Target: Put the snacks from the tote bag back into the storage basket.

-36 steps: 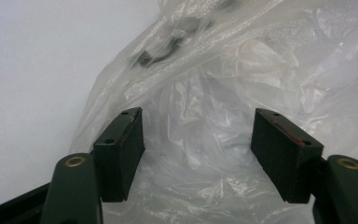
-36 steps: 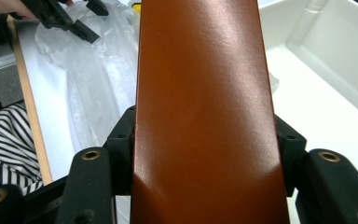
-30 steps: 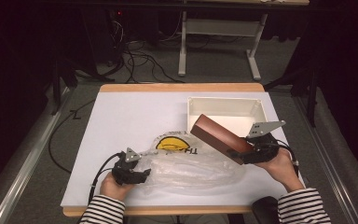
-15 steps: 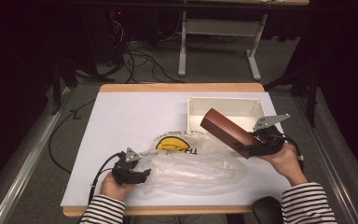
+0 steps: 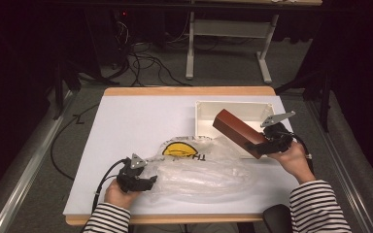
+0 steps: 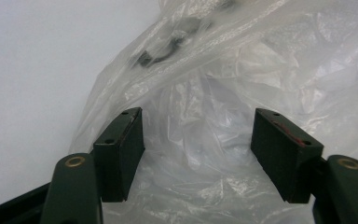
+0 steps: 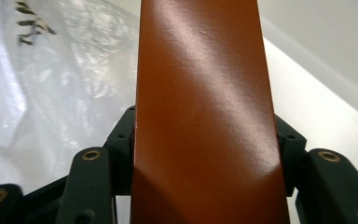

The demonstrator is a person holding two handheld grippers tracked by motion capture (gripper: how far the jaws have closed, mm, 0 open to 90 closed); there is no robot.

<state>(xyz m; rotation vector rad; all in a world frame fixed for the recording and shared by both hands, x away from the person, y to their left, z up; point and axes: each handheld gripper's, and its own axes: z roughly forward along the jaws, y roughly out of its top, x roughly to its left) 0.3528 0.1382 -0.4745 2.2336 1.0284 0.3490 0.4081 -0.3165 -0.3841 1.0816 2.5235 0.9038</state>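
Hands in striped sleeves work two tools at a desk (image 5: pixel 126 111) covered in white, seen from the high view. At left, the left tool (image 5: pixel 143 180) rests low at the near edge of a crumpled clear plastic bag (image 5: pixel 204 167), which bears a yellow printed mark and lies spread across the middle of the desk. At right, the right tool (image 5: pixel 258 145) grips the lower end of a reddish-brown rectangular block (image 5: pixel 235 130). That block is held clear of the desk, tilted, its upper end over the near left part of an open white box (image 5: pixel 233 106) standing at the far right of the desk. Cables and the legs of a metal frame lie on the dark floor beyond.

From the left gripper view, the left tool (image 6: pixel 198 154) stands released, its two black jaws spread wide with the bag's (image 6: pixel 223 84) wrinkled film lying between and beyond them; neither pad presses the film.

From the right gripper view, the right tool (image 7: pixel 205 154) is clenched on the block (image 7: pixel 200 93), both jaws pressed against its glossy sides. Plastic bag (image 7: pixel 51 84) shows at left, and the white box's wall (image 7: pixel 326 79) at right.
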